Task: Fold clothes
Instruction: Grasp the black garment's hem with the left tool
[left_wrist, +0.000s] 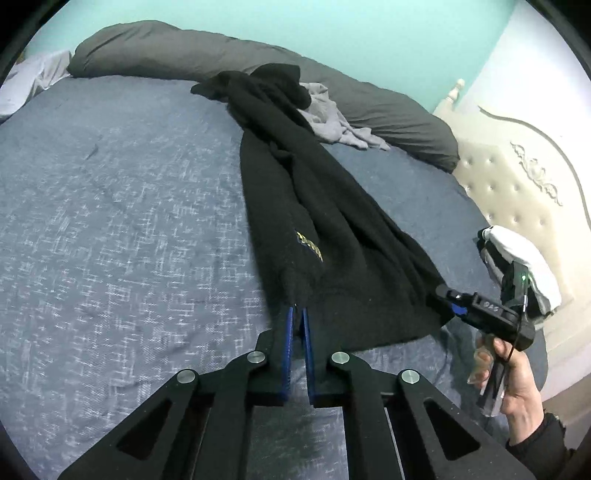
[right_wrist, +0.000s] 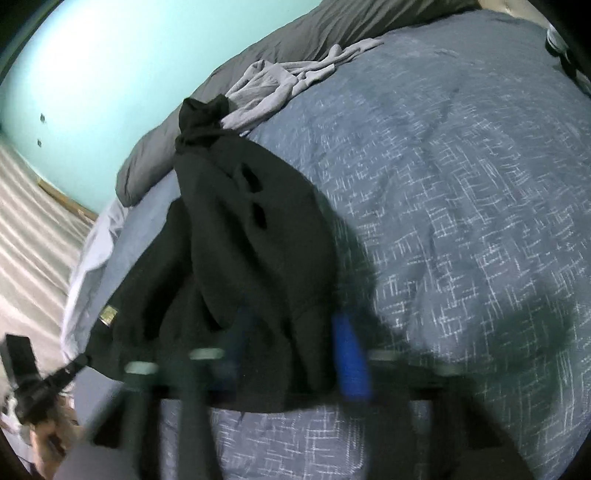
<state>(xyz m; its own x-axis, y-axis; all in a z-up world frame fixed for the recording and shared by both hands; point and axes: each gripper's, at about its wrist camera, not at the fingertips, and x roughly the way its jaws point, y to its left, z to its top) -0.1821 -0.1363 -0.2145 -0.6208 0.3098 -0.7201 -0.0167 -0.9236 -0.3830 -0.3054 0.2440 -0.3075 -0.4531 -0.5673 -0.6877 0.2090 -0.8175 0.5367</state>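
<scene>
The black fleece garment (left_wrist: 332, 206) lies lengthwise on the bed's blue-grey crosshatch-patterned cover (left_wrist: 122, 206), stretched from the near hem up toward the long dark grey pillow (left_wrist: 177, 51) along the far edge, with a small yellow embroidered mark (left_wrist: 309, 245) on its front. Its far end bunches into a dark heap just beside a crumpled light grey garment (left_wrist: 328, 118), which rests against the pillow. The left tongs (left_wrist: 297, 314) are clenched on the near hem of the black fabric, their blue pads (left_wrist: 287, 343) pressed nearly together with the cloth pinched between them. The right tongs (left_wrist: 448, 295) grip the hem's other corner in the left wrist view, held by a hand (left_wrist: 517, 380) in a dark sleeve; in the blurred right wrist view the fabric hangs between their blue pads (right_wrist: 349, 354), which stand a little apart around a thick fold. Between the two tongs the hem is lifted off the bed. A cream tufted headboard (left_wrist: 517, 177) stands at the right, against a turquoise wall (left_wrist: 332, 26).
</scene>
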